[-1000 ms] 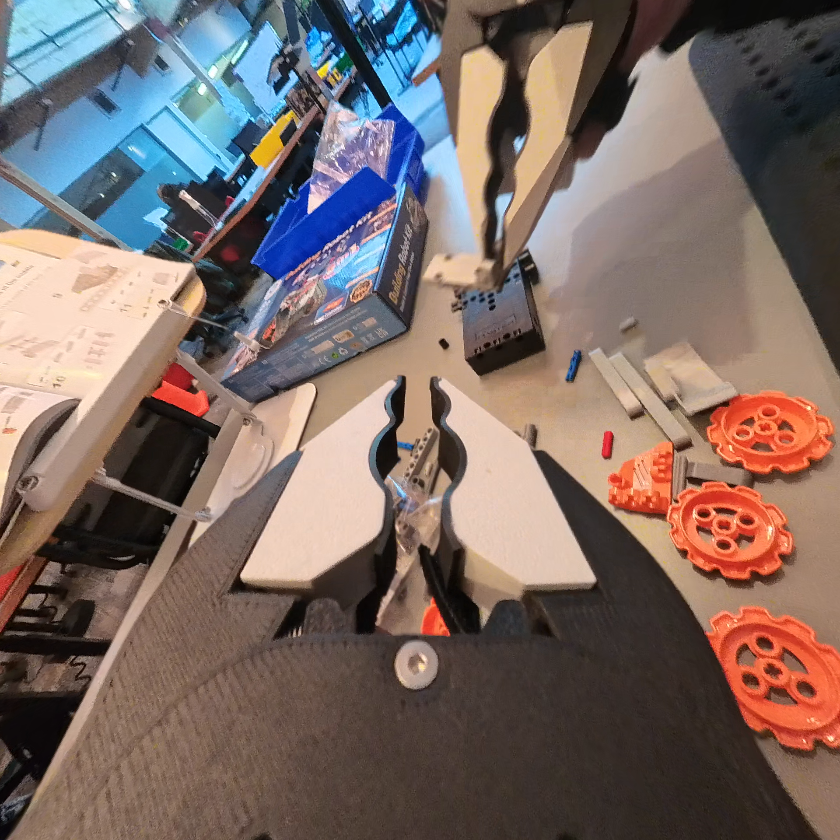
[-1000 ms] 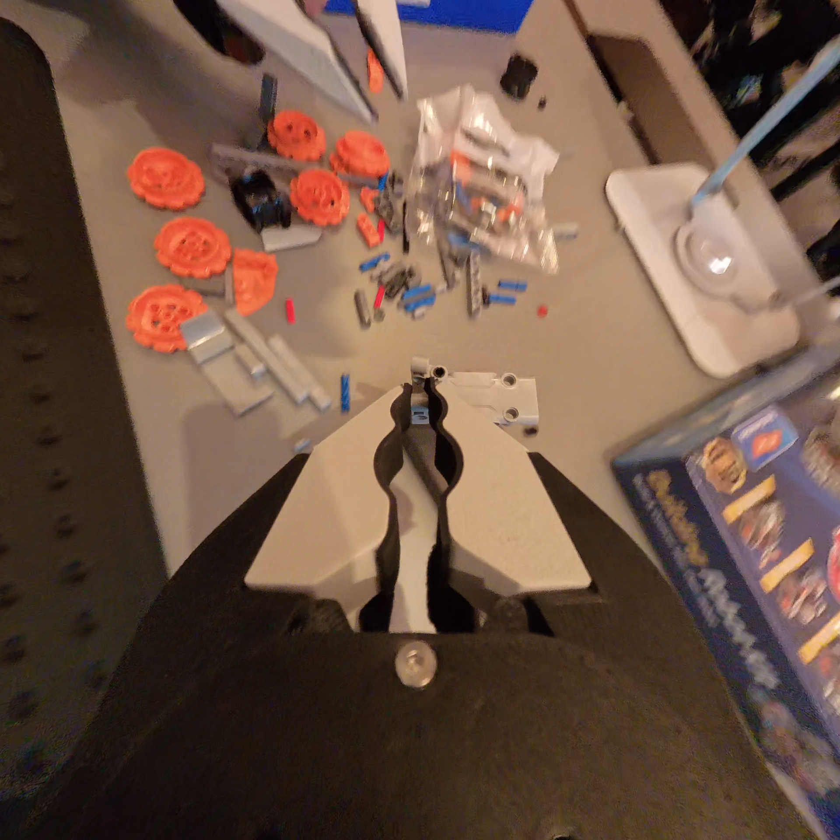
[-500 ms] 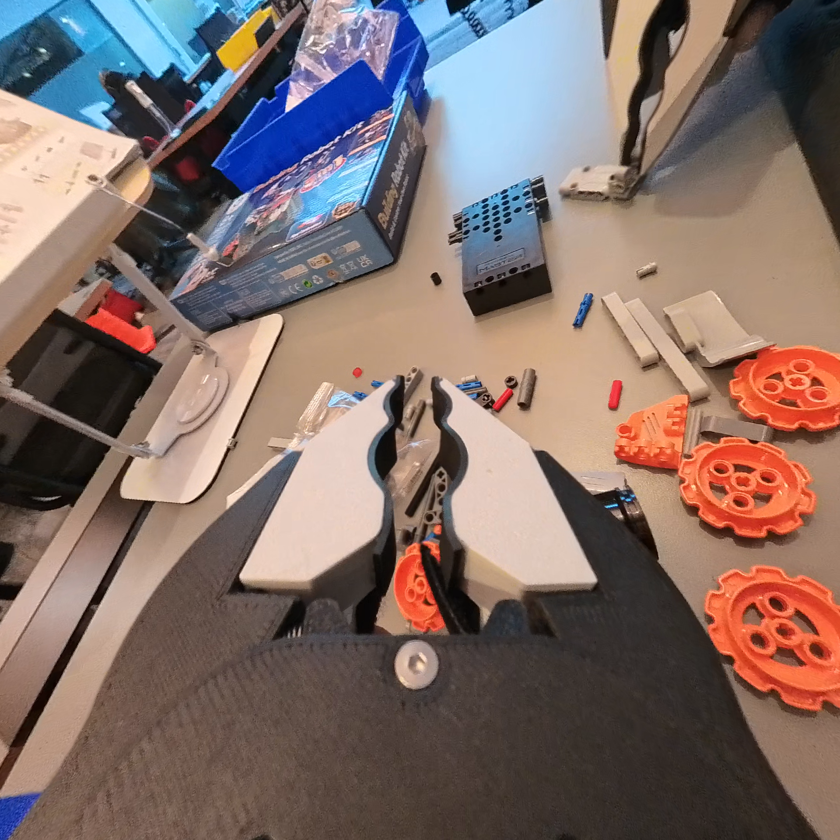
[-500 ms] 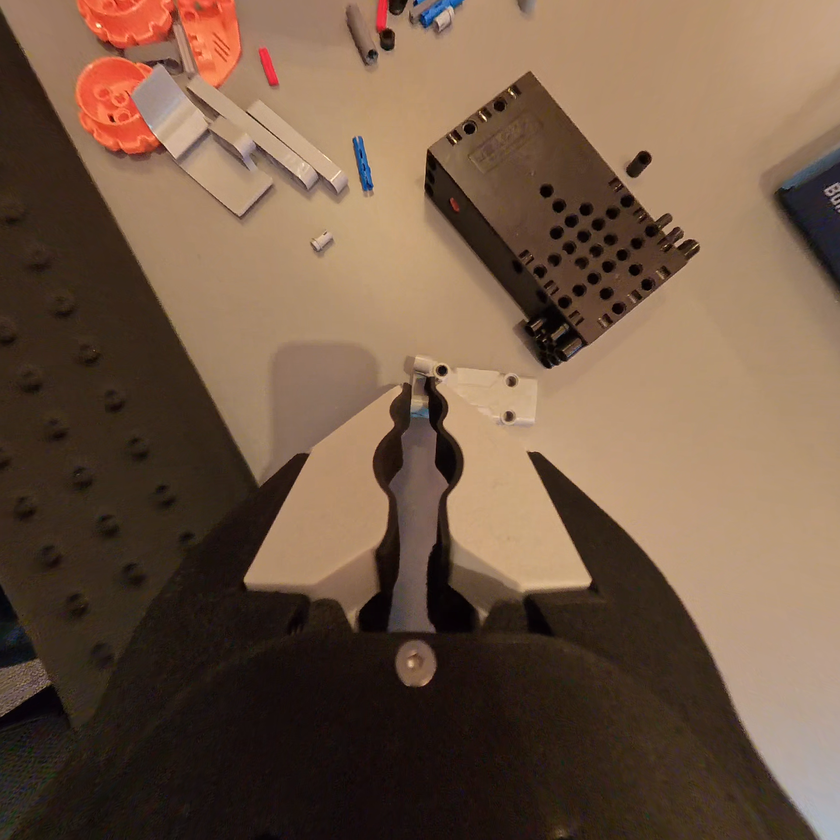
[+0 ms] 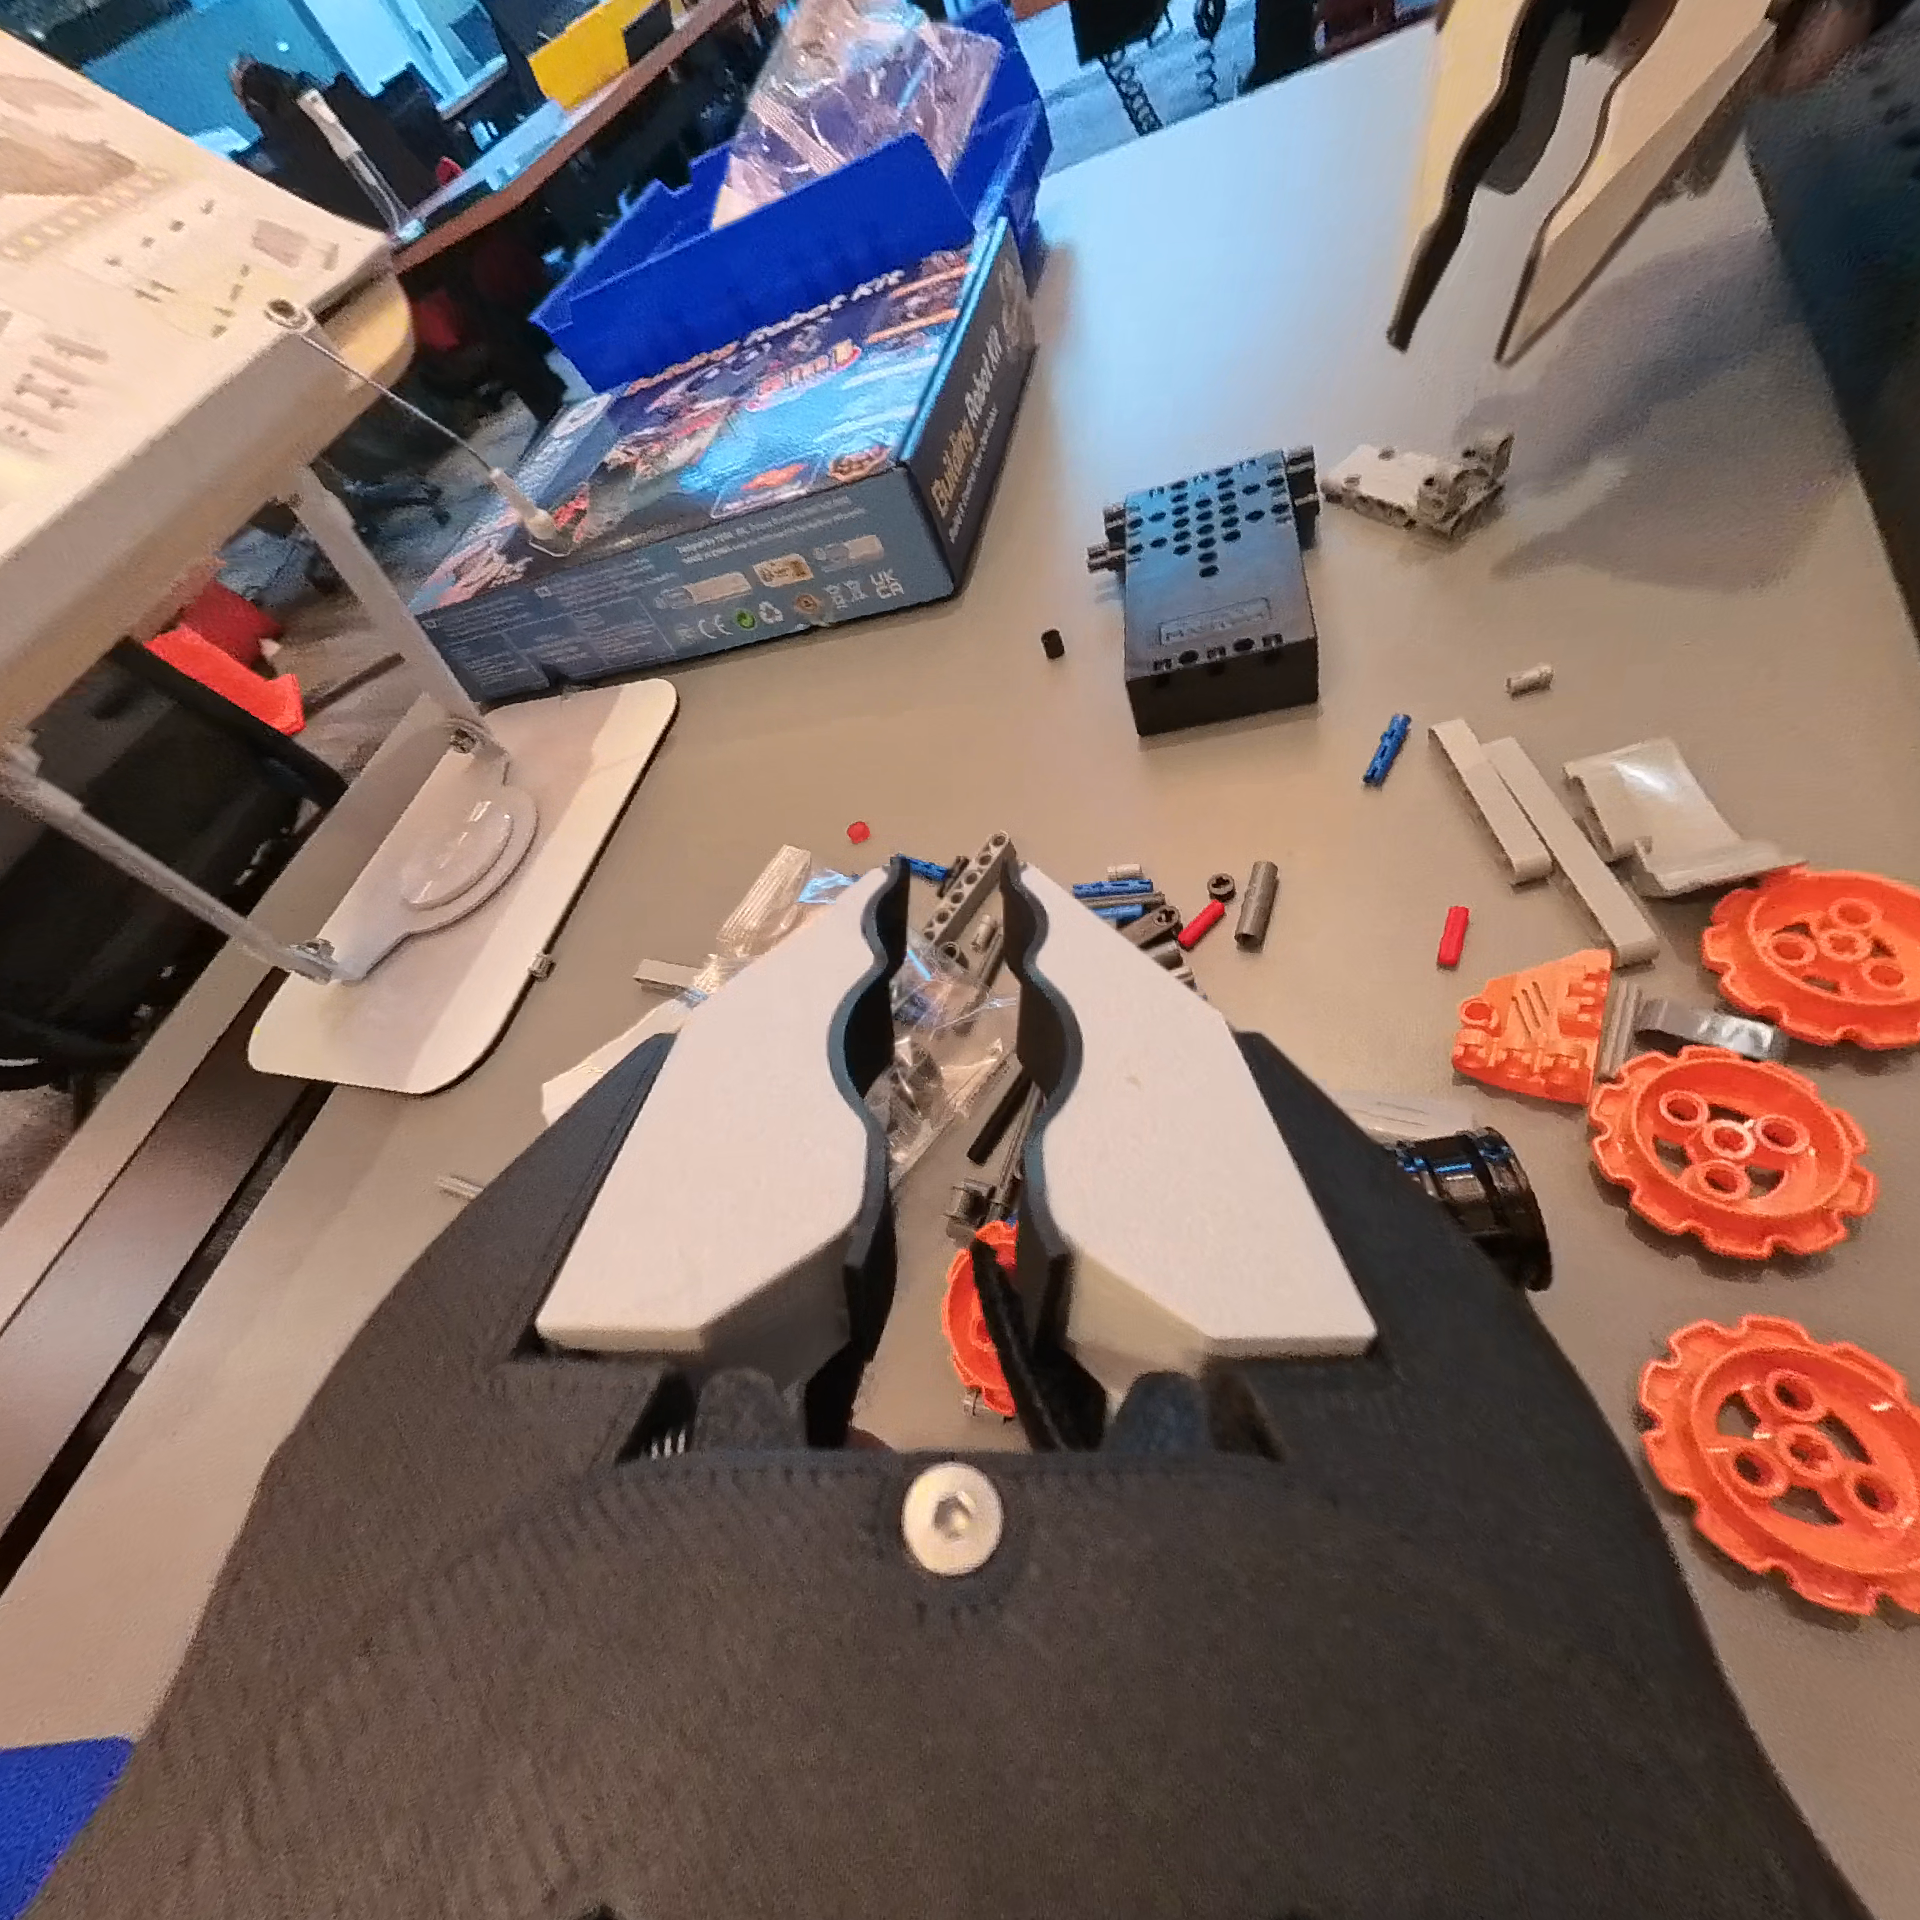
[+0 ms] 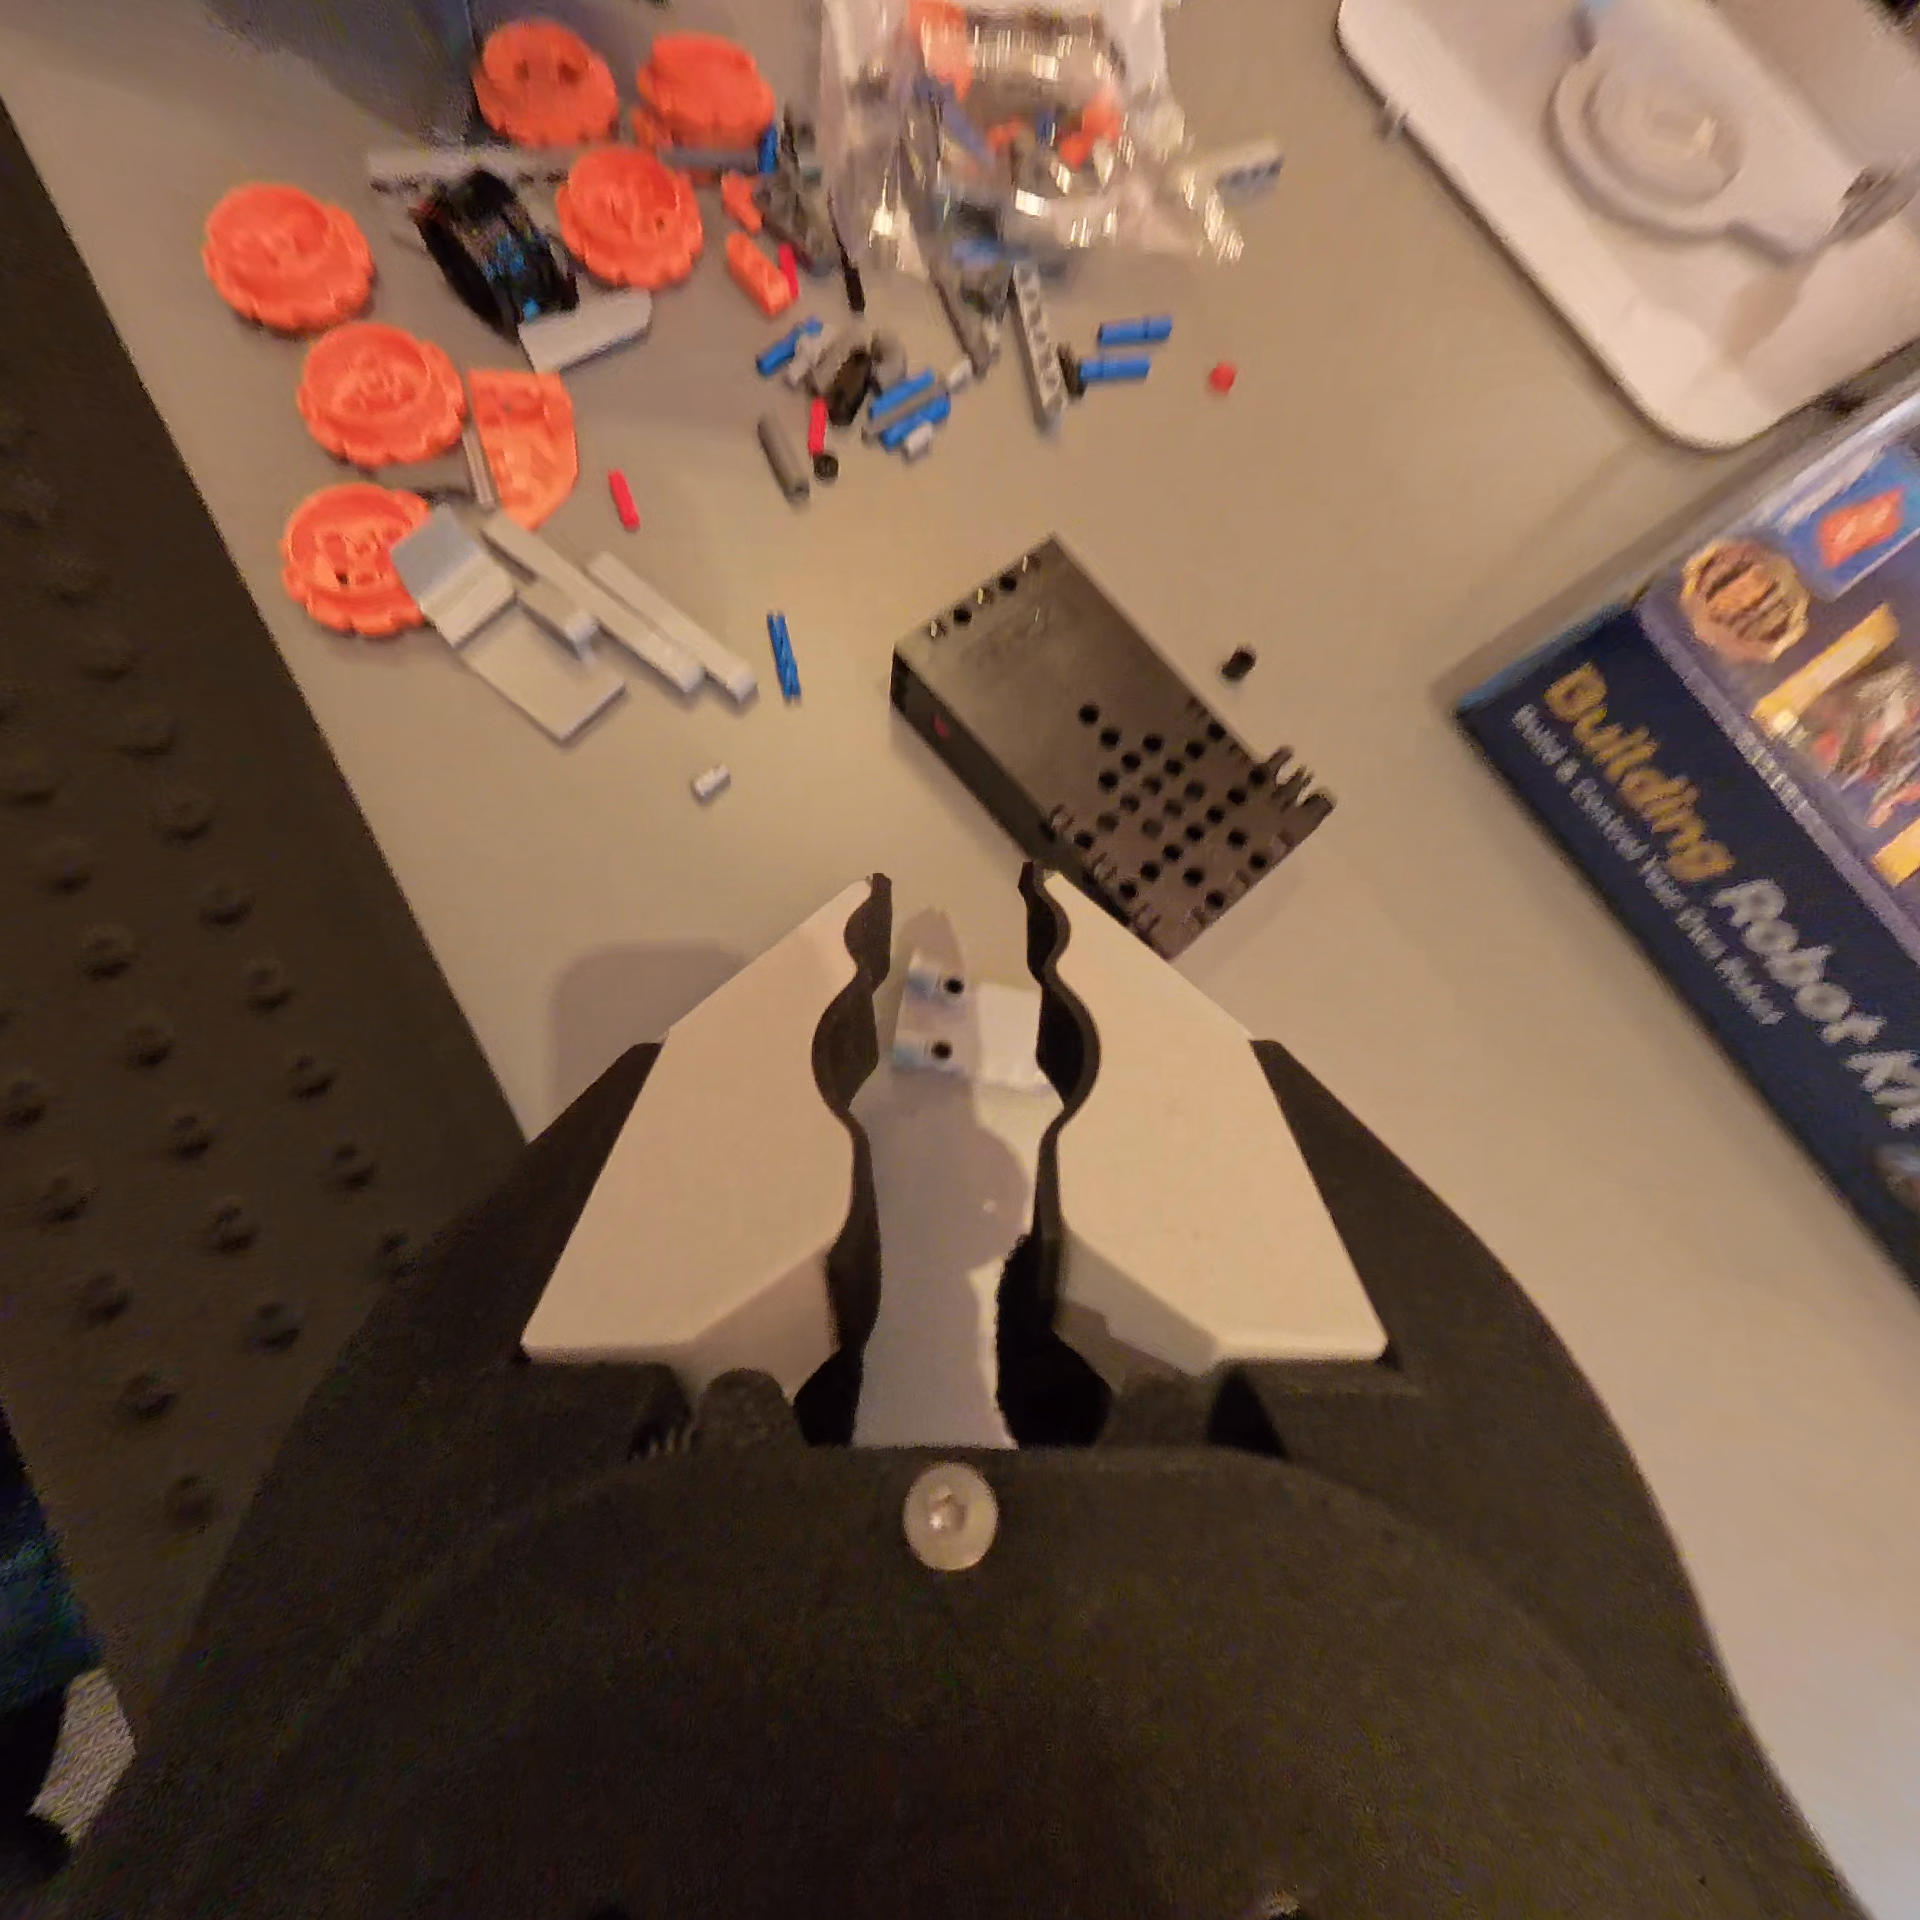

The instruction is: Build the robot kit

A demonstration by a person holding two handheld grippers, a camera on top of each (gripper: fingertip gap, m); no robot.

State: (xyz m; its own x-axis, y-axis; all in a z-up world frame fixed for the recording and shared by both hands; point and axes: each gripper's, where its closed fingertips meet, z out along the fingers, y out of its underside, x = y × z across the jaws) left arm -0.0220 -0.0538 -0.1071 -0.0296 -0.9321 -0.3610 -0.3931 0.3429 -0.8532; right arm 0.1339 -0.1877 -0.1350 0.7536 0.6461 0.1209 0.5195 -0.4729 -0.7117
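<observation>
My right gripper (image 6: 954,883) is open. A light-grey pin-holed piece (image 6: 935,1023) lies on the table below its spread fingers, apart from both pads, next to a black perforated box (image 6: 1101,769). In the left wrist view the right gripper (image 5: 1452,345) hangs above that piece (image 5: 1418,483) and the box (image 5: 1210,592). My left gripper (image 5: 951,873) is open, with its jaws a little apart. It hovers over a clear plastic bag of small parts (image 5: 935,1049) and a grey holed beam (image 5: 966,894) that lie on the table.
Several orange toothed wheels (image 5: 1730,1143), grey strips (image 5: 1548,831) and small blue and red pins lie to the right. A blue printed kit box (image 5: 748,488), blue bins (image 5: 790,229) and a white stand base (image 5: 468,894) are on the left. A dark studded mat (image 6: 156,831) borders the table. The tips of one gripper are about 20 cm away from the tips of the other.
My right gripper set the light-grey piece down by the black box, opened and rose off it. My left gripper's jaws widened a little over the bag.
</observation>
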